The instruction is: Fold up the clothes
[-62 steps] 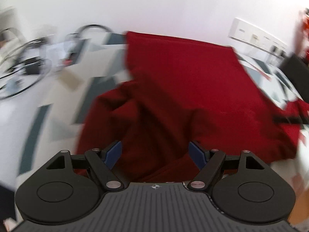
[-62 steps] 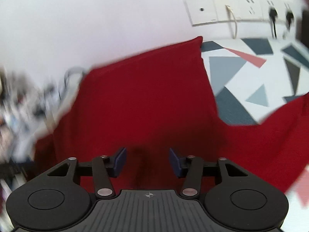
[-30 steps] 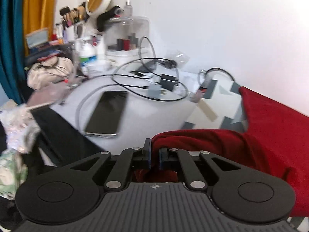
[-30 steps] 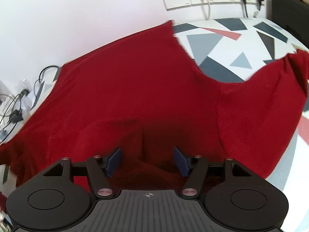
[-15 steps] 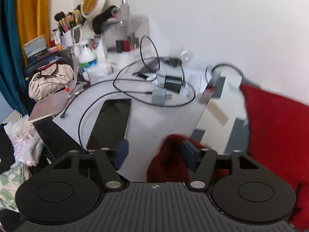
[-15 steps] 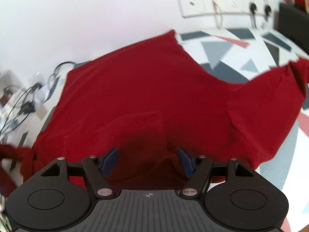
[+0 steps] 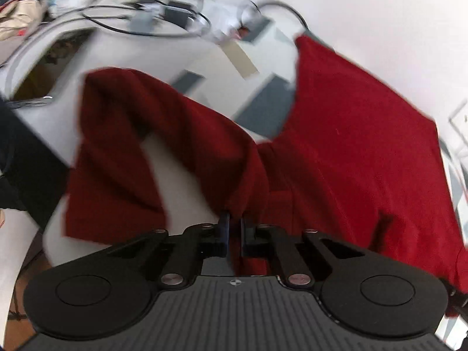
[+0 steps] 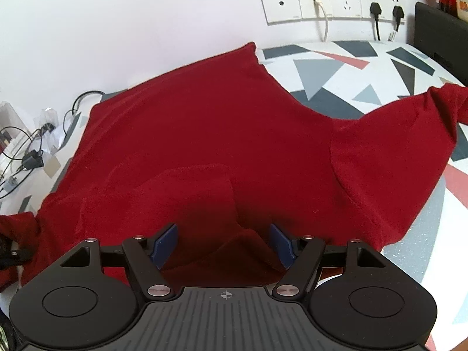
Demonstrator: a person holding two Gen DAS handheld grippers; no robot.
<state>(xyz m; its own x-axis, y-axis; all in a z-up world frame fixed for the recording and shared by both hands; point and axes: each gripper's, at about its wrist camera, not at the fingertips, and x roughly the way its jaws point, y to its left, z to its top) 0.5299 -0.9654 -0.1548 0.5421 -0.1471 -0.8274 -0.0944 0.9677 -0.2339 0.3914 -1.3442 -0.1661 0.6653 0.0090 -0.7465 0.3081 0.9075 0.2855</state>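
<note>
Red garment (image 8: 222, 134) lies spread on the patterned table (image 8: 365, 76), its far hem against the table's back edge by the wall. Left gripper (image 7: 233, 231): fingers closed on a sleeve fold. Right gripper (image 8: 223, 244): fingers open above the near cloth. Fabric judged soft, light and limp; best held at hems or sleeve seams.

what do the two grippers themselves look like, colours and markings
Both look alike. The left gripper and right gripper have matte black bodies with a ribbed top plate, a small crosshair mark at its front edge, two round black discs at the sides, angled black linkage arms with silver pivot screws, and blue finger pads. No cables or sleeves show.
</note>
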